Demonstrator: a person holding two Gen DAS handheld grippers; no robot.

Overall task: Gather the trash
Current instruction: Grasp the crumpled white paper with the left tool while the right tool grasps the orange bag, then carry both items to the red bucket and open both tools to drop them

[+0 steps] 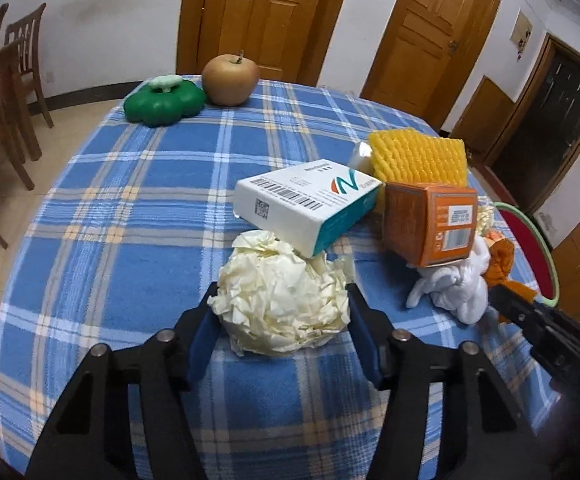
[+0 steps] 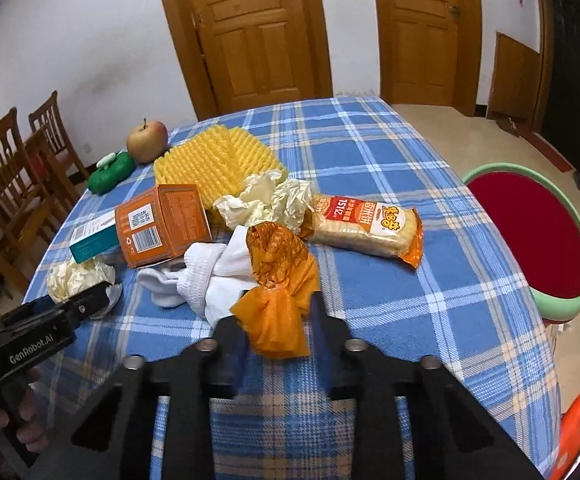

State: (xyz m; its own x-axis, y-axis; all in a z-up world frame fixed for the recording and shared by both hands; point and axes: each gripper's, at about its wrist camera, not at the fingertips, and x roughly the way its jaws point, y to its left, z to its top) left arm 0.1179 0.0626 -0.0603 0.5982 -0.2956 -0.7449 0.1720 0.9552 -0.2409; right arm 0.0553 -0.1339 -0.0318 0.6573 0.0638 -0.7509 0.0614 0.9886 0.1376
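A crumpled cream paper ball point(image 1: 282, 312) lies on the blue plaid tablecloth point(image 1: 130, 200), and my left gripper point(image 1: 282, 288) is shut on it with both pads against its sides. One corner of a white medicine box point(image 1: 309, 204) rests on the ball. In the right wrist view, my right gripper point(image 2: 276, 318) is shut on the lower end of a crumpled orange plastic bag point(image 2: 278, 264). That bag lies over a white cloth point(image 2: 206, 280). The left gripper point(image 2: 90, 304) also shows at the left edge of this view, at the paper ball point(image 2: 74, 276).
Piled mid-table are an orange carton point(image 2: 162, 224), a yellow foam net point(image 2: 214, 160), another crumpled paper point(image 2: 266, 200) and a cracker packet point(image 2: 365, 224). An apple point(image 1: 230, 79) and a green lidded container point(image 1: 164, 100) sit far back. Wooden chairs point(image 1: 2, 80) stand left, a red stool point(image 2: 529, 236) right.
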